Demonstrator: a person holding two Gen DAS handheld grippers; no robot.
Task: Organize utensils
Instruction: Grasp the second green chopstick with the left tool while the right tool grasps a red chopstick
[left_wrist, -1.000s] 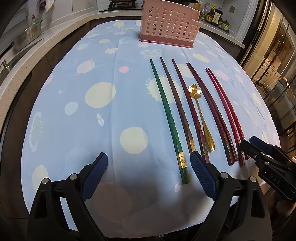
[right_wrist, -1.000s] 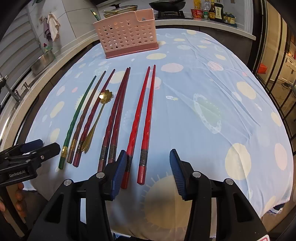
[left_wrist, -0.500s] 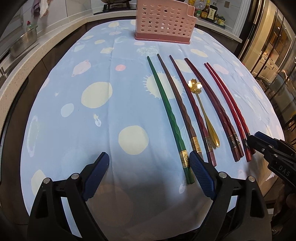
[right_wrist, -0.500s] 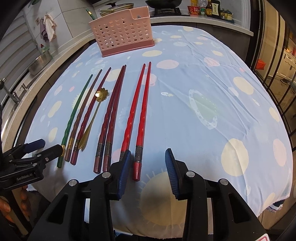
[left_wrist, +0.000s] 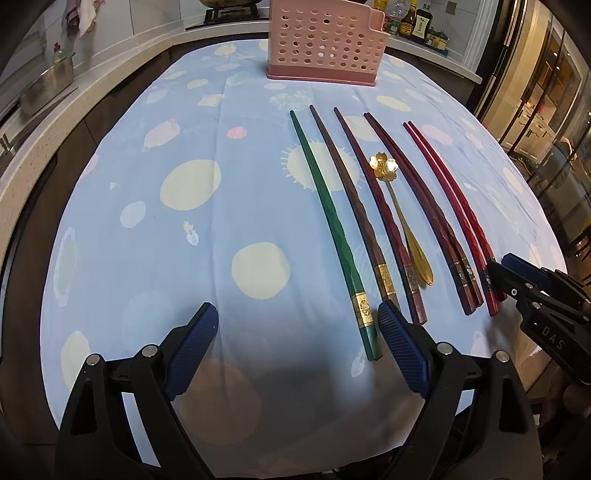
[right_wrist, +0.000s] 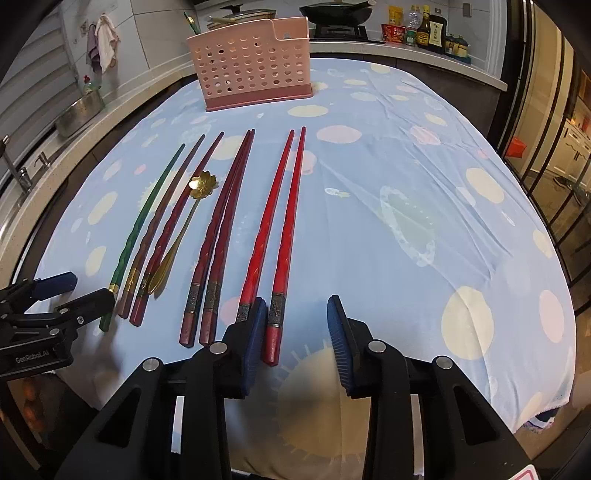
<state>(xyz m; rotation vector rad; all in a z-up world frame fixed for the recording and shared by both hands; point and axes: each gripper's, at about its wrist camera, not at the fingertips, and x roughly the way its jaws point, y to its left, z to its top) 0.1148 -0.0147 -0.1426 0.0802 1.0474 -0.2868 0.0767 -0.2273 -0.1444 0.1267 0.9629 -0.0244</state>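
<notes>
A round table covered by a pale blue tablecloth (right_wrist: 388, 155) printed with yellow and pink spots holds a row of utensils laid side by side, handles toward the near edge. From left to right lie a green chopstick (left_wrist: 332, 236), a brown chopstick (left_wrist: 351, 206), a dark red chopstick (left_wrist: 373, 206), a gold spoon (left_wrist: 400, 218) with a flower-shaped bowl, a pair of maroon chopsticks (right_wrist: 221, 229) touching along their length, and a pair of bright red chopsticks (right_wrist: 279, 221). At the far side of the table stands a pink perforated utensil basket (right_wrist: 253, 66), well apart from the row. The left gripper (left_wrist: 297, 347) hovers low at the near edge with its blue-padded fingers spread wide, the right pad just beside the green chopstick's handle end. The right gripper (right_wrist: 297, 339) has its fingers moderately apart, empty, its left pad (right_wrist: 255, 339) sitting between the handle ends of the two bright red chopsticks.
</notes>
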